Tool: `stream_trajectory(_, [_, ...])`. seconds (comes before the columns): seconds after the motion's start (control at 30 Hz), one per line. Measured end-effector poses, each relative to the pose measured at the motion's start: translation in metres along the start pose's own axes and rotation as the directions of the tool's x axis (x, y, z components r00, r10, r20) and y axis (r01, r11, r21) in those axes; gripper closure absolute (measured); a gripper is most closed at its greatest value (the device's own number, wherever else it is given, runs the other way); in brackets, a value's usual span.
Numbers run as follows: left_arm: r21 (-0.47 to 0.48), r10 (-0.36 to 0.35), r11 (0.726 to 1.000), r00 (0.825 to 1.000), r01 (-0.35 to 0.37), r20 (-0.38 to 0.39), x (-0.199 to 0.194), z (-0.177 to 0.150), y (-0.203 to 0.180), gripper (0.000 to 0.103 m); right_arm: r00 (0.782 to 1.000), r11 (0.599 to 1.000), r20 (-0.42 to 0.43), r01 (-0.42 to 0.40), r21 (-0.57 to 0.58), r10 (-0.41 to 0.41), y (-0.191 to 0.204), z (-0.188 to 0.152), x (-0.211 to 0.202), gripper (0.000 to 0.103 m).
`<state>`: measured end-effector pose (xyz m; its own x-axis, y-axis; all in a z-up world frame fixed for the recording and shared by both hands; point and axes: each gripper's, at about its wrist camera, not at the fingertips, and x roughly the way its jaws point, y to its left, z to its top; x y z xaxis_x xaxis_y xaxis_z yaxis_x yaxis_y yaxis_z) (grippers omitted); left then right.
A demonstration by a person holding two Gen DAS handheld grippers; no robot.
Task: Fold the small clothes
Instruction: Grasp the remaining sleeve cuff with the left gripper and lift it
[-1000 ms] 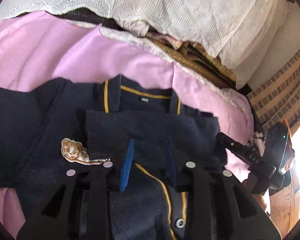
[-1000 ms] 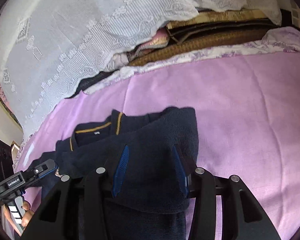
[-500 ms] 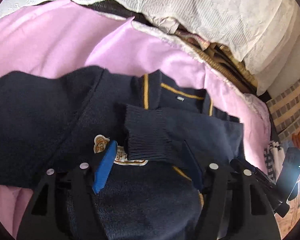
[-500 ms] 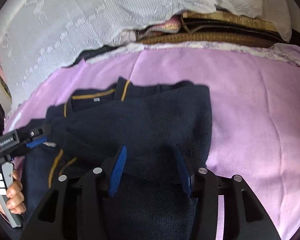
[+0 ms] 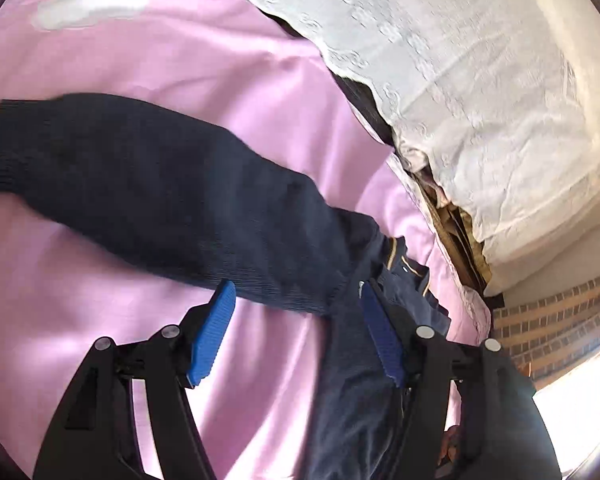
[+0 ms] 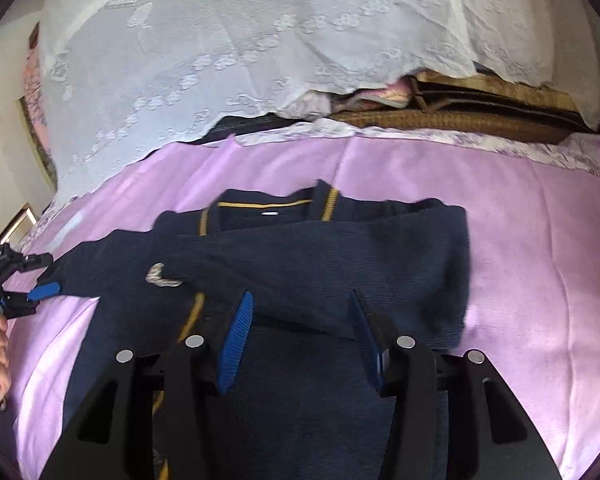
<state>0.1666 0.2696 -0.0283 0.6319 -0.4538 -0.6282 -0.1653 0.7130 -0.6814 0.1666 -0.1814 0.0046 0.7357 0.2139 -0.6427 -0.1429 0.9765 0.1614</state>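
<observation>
Pink bedspread (image 6: 540, 240), navy cardigan (image 6: 320, 260) lying on it

The sweater (image 6: 308, 264) is looking dark blue, with thin yellow stripes (image 6: 328, 204) running along its collar and a gold and white badge (image 6: 160, 274) on the front. The bed sheet (image 6: 540, 240) under it is showing plain light purple-pink. The lace cloth (image 6: 260, 40) behind is showing white with little flower shapes. The finger pads (image 5: 214, 338) are showing bright blue on black gripper arms.
</observation>
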Motion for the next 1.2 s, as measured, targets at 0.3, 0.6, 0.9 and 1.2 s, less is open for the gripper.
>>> stream_trajectory(0.3, [-0.205,0.047,0.978,0.995,-0.029,0.083,-0.063,0.013,0.118,0.038,0.988,0.96,-0.063,-0.153,-0.234,0.142,0.14,-0.009,0.013,0.053])
stream_trajectory(0.6, [-0.245,0.061,0.969,0.982,-0.016,0.177,-0.041,0.049,0.13,0.062,0.977,0.911,-0.195,-0.161,-0.38,0.091,0.234,-0.006,0.088,0.054])
stream_trajectory(0.9, [-0.125,0.112,0.988,0.972,-0.087,0.208,-0.042,0.053,0.113,0.096,0.946,0.921,-0.282,-0.246,-0.301,0.16,0.23,-0.005,0.112,0.049])
stream_trajectory(1.2, [0.26,0.152,0.934,0.932,-0.244,0.329,-0.055,0.024,-0.007,0.096,0.938,0.957,-0.191,-0.291,0.014,0.288,0.145,0.018,0.074,0.05])
